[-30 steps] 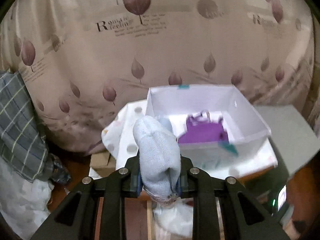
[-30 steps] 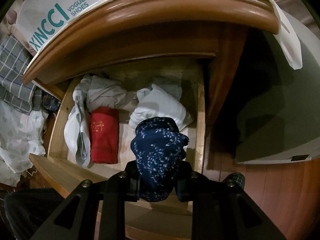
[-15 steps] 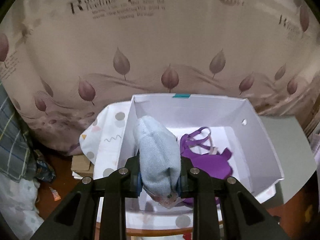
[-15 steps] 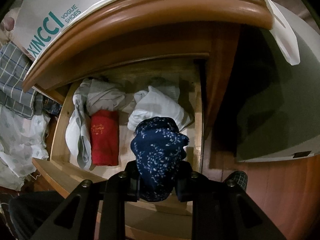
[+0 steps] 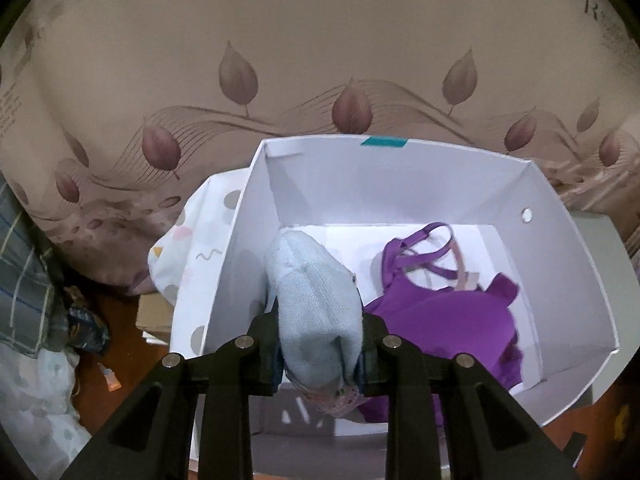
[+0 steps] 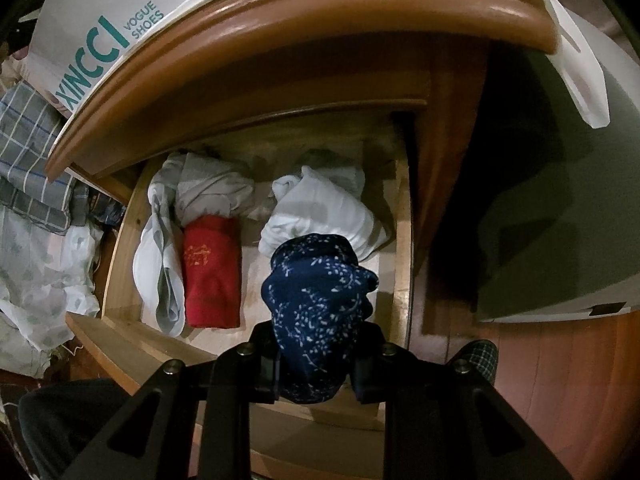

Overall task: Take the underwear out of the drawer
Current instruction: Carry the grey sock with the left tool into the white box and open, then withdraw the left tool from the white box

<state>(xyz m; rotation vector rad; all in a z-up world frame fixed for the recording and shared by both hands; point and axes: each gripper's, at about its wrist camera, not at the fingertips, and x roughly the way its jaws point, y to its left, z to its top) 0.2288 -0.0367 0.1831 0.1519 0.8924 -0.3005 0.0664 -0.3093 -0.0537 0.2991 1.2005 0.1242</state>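
My left gripper [image 5: 320, 344] is shut on a rolled light blue underwear [image 5: 316, 312] and holds it over the left part of an open white box [image 5: 256, 248]. A purple bra [image 5: 444, 320] lies in the box to the right. My right gripper [image 6: 316, 356] is shut on a rolled navy underwear with white specks [image 6: 316, 312], held above the front of the open wooden drawer [image 6: 402, 240]. In the drawer lie a red rolled garment [image 6: 210, 272], a white bundle [image 6: 320, 212] and grey-white clothes [image 6: 200, 192].
A leaf-patterned bedcover [image 5: 320, 60] rises behind the box. A dotted white cloth [image 5: 192, 248] lies under the box. Checked fabric [image 5: 24, 280] hangs at the left. A white shoe-box lid [image 6: 100, 36] rests on the wooden nightstand top [image 6: 320, 12]. A slippered foot [image 6: 476, 356] stands on the wood floor.
My left gripper has moved forward and down with the light blue underwear, from beside the box to over its inside. My right gripper has risen slightly with the navy underwear.
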